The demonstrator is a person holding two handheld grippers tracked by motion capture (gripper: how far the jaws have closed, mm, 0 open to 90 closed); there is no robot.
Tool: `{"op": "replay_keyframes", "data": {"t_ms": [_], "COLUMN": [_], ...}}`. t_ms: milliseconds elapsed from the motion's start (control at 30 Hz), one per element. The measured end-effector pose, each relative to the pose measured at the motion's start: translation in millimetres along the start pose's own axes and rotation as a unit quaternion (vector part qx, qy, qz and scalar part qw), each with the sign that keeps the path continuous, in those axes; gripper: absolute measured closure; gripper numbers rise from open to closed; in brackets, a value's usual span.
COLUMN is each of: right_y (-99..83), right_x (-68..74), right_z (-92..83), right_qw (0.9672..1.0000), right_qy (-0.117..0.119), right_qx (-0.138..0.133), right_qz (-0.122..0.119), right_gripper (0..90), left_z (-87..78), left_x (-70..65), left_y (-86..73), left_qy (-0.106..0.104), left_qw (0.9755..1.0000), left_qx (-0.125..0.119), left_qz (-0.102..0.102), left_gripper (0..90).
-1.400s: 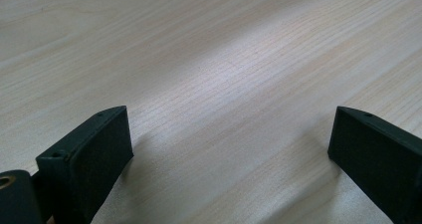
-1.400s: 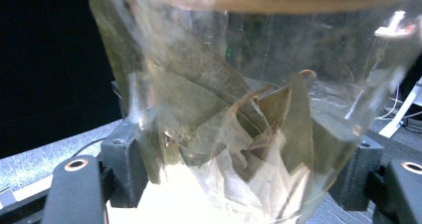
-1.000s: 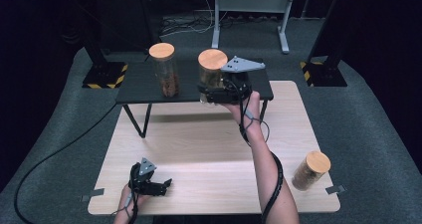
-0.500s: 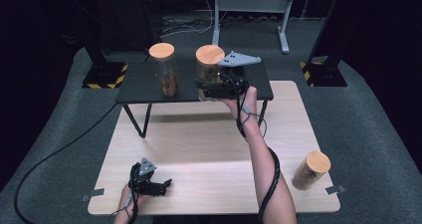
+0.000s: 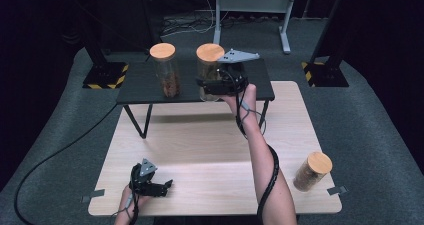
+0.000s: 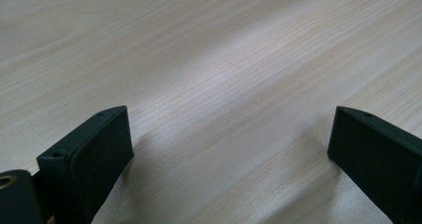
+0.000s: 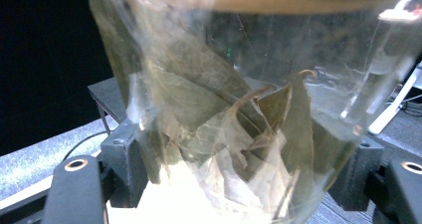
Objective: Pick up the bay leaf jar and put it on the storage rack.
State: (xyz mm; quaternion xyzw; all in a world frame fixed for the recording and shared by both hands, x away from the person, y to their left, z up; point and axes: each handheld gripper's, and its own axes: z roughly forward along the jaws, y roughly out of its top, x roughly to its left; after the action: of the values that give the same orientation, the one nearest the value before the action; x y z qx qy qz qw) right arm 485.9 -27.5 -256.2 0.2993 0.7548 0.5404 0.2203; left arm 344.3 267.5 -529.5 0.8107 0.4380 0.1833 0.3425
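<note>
A glass jar of dried leaves (image 5: pixel 209 67) with a wooden lid is over the front edge of the small black table (image 5: pixel 140 87). My right gripper (image 5: pixel 207 87) is shut on it from the near side, with one jaw pressing each side of the glass. Up close, the leaf jar (image 7: pixel 239 109) sits between the jaws of the right gripper (image 7: pixel 239 174). Whether the jar rests on the black top I cannot tell. My left gripper (image 5: pixel 166 186) lies low on the wooden table (image 5: pixel 200 145) near its front left. The jaws of the left gripper (image 6: pixel 229 149) stand wide apart over bare wood.
A second lidded jar (image 5: pixel 167 75) with brown contents stands on the black table, left of the held one. A third jar (image 5: pixel 311 172) stands near the wooden table's front right corner. Grey carpet surrounds the tables. A metal stand (image 5: pixel 255 5) and striped bases (image 5: pixel 105 77) are behind.
My right gripper and the leaf jar have shifted slightly farther away and to the left. The left gripper has stayed where it was.
</note>
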Motion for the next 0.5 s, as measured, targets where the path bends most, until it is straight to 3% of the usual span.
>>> {"op": "replay_keyframes", "data": {"t_ms": [500], "right_y": [-3.9], "right_x": [-7.3], "right_z": [14.0], "right_qw": [0.9997], "right_qy": [-0.004], "right_qx": [0.015], "right_qz": [0.018], "right_gripper": [25.0], "left_z": [0.0], "left_x": [0.0], "left_y": [0.0], "left_qy": [0.0], "left_qw": [1.0], "left_qx": [0.0], "left_qz": [0.0], "left_gripper": [2.8]}}
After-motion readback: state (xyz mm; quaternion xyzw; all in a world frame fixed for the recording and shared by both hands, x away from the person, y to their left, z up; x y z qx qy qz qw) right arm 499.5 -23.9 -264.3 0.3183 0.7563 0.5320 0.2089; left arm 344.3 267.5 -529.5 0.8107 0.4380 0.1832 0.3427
